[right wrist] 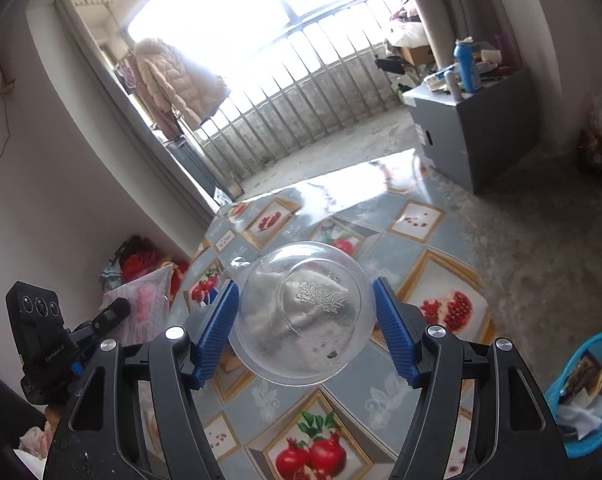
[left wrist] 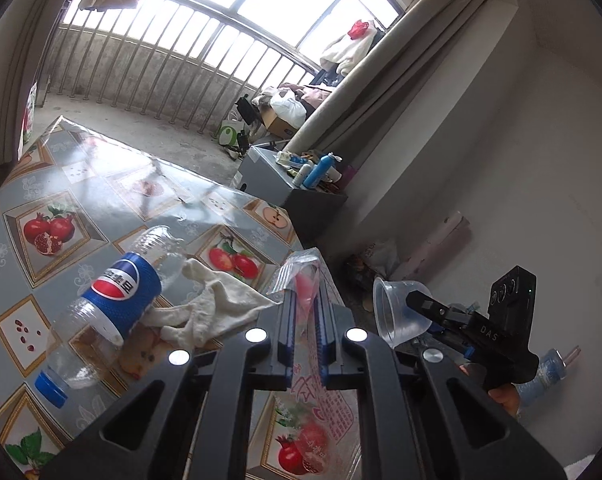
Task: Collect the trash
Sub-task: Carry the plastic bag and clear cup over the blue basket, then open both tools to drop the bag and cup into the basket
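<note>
Left gripper (left wrist: 306,312): fingers clenched on a clear plastic bag (left wrist: 301,276), raised above the table (left wrist: 81,184).
Right gripper (right wrist: 305,316): fingers clamping a clear plastic cup (right wrist: 301,316), held above the table.
Table: Pepsi bottle (left wrist: 109,300), white cloth (left wrist: 213,304).
Floor: blue basket (right wrist: 589,392).

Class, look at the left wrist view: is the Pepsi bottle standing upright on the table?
No, the Pepsi bottle lies on its side on the table, beside a white cloth.
</note>
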Motion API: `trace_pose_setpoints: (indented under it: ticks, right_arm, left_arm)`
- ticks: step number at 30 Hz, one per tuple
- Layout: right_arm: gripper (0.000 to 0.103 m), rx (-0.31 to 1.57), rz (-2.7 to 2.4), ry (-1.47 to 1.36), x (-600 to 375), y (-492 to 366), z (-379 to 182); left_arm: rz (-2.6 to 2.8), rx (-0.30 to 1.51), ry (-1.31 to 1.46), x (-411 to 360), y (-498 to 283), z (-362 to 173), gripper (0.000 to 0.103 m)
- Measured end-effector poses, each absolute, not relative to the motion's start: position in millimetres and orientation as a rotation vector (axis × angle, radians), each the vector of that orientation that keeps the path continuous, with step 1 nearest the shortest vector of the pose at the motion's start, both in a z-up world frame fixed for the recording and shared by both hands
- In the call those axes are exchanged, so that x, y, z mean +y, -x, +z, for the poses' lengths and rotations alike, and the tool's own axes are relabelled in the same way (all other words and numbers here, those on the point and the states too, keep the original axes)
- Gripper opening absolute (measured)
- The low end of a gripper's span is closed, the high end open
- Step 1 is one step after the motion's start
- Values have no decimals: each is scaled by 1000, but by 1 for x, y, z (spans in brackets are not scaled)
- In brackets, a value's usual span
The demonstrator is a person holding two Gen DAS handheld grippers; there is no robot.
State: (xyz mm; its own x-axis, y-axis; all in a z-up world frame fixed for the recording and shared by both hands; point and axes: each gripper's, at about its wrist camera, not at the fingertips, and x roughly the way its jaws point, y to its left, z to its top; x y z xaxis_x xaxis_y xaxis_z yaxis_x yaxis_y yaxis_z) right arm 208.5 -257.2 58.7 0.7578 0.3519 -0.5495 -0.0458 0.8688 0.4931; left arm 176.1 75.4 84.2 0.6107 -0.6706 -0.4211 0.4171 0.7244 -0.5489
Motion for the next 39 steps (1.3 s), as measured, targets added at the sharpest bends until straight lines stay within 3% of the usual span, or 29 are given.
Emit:
trace_pose_setpoints:
  ticks: [10, 17, 35, 36, 38, 39]
  right_arm:
    - [64, 661, -75, -520, -341, -121, 45]
    - [64, 657, -335, -593, -407, -62, 18]
    - [66, 728, -625, -1049, -546, -18, -129]
    - [66, 733, -622, -1072, -552, -20, -137]
    - [67, 736, -624, -1120, -567, -25, -156]
    - [68, 749, -633, -1136, -573, -25, -165]
  left_arm:
    - [-800, 716, 348, -11, -158, 81, 8]
    - [-947, 790, 239, -113, -160, 70, 8]
    - [-1183, 1050, -226, -415, -136, -49, 11]
    - [-1185, 1058, -251, -426, -134, -58, 16]
    - [-1167, 1090, -328, -445, -132, -78, 46]
    - [-1154, 1110, -366, -454, -129, -89, 49]
